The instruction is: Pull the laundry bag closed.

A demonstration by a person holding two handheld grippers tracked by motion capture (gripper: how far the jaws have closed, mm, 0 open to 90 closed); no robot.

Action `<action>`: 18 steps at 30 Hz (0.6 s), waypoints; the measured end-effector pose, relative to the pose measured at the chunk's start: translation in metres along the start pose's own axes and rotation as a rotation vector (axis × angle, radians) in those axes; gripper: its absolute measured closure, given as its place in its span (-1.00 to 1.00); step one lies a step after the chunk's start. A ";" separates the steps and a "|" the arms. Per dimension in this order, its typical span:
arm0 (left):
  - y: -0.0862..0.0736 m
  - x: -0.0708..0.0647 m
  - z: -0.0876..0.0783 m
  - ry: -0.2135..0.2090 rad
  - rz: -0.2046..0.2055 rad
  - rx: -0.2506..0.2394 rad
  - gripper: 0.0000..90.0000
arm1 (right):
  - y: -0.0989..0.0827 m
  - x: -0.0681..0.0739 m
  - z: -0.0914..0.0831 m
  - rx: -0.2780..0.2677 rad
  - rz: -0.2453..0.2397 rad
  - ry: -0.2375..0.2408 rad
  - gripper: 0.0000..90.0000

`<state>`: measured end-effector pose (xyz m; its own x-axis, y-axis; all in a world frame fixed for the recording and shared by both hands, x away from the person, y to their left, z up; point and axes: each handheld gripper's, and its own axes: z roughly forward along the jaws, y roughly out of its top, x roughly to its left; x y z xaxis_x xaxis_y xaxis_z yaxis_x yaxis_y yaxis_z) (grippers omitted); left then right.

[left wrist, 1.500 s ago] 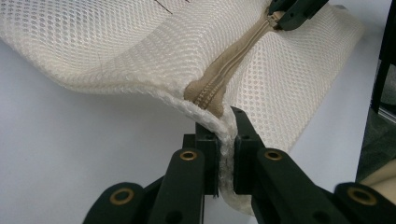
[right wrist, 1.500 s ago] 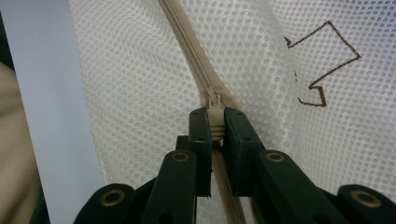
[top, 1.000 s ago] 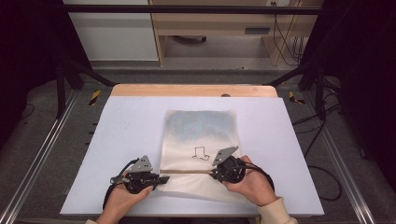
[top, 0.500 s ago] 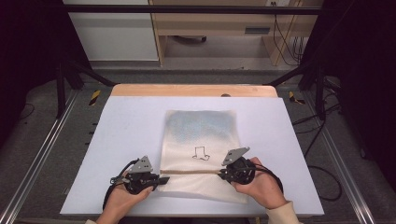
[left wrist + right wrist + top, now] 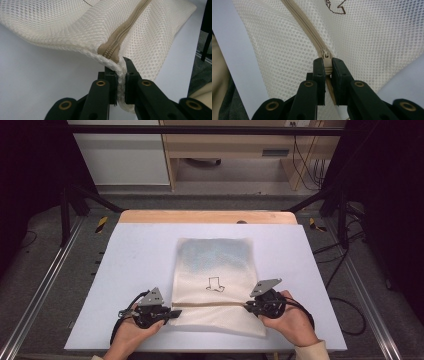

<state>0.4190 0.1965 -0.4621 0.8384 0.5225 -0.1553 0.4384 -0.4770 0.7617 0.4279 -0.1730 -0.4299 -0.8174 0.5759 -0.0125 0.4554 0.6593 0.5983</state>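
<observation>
A cream mesh bag [image 5: 215,270] lies flat on the white table top [image 5: 135,265], with a small dark drawing on it and a tan zipper [image 5: 210,304] running across its near part. My left gripper [image 5: 172,312] is shut on the bag's left edge [image 5: 119,72], right at the zipper's end [image 5: 112,51]. At the bag's right side my right gripper [image 5: 248,307] is shut on the zipper pull [image 5: 327,63]; behind it the zipper [image 5: 302,22] lies closed. A hand holds each gripper from the near table edge.
The wooden strip [image 5: 205,216] marks the table's far edge. Metal frame rails [image 5: 40,290] run along both sides, and cables [image 5: 345,270] lie on the floor at the right. White table surface lies bare to the left, right and beyond the bag.
My right gripper has slid to the right along the zipper, from mid-bag to the bag's right edge. The left gripper has kept still on the left edge.
</observation>
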 end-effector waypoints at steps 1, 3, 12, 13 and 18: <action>0.000 0.000 0.000 0.001 0.001 0.000 0.87 | -0.001 0.000 -0.001 -0.002 0.006 -0.001 0.83; 0.000 0.000 0.000 0.001 0.001 0.000 0.87 | -0.004 -0.001 -0.002 0.001 0.012 -0.005 0.83; 0.000 0.000 0.000 0.001 0.001 0.001 0.87 | -0.016 -0.009 -0.008 -0.004 0.042 -0.018 0.83; 0.000 0.000 0.000 0.002 0.001 0.000 0.87 | -0.017 -0.009 -0.008 -0.002 0.051 -0.019 0.83; 0.000 0.000 0.000 0.002 0.001 -0.002 0.87 | -0.021 -0.010 -0.009 -0.003 0.054 -0.021 0.83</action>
<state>0.4190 0.1969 -0.4622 0.8380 0.5238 -0.1531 0.4371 -0.4763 0.7630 0.4237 -0.1973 -0.4348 -0.7840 0.6208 0.0032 0.4978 0.6256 0.6006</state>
